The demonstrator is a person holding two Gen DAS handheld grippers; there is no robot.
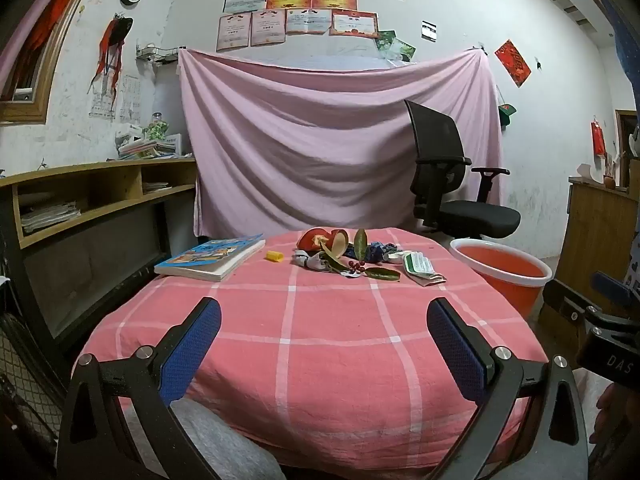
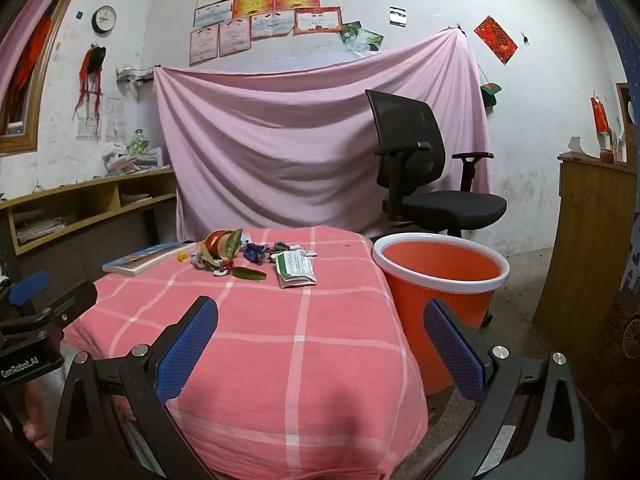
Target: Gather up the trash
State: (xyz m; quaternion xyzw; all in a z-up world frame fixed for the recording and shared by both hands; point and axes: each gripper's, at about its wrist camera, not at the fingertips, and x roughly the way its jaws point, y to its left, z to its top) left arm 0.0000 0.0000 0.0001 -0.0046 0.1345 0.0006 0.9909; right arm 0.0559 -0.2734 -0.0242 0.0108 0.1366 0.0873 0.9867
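Note:
A heap of trash lies at the far end of the pink checked tablecloth (image 1: 320, 332): red fruit peel (image 1: 318, 239), green leaves (image 1: 382, 274) with red berries, a crumpled blue wrapper (image 1: 378, 251) and a green-and-white packet (image 1: 418, 266). The same packet (image 2: 295, 270) and peel (image 2: 216, 242) show in the right wrist view. An orange bin (image 2: 440, 280) with a white rim stands on the floor right of the table. My left gripper (image 1: 324, 316) and right gripper (image 2: 320, 314) hang open over the near edge, nothing between their fingers.
A book (image 1: 212, 258) and a small yellow cap (image 1: 275, 256) lie at the table's far left. A black office chair (image 1: 452, 192) stands behind the bin (image 1: 500, 276), before a hung pink sheet. Wooden shelves (image 1: 92, 196) run along the left; a wooden cabinet (image 2: 588, 248) stands right.

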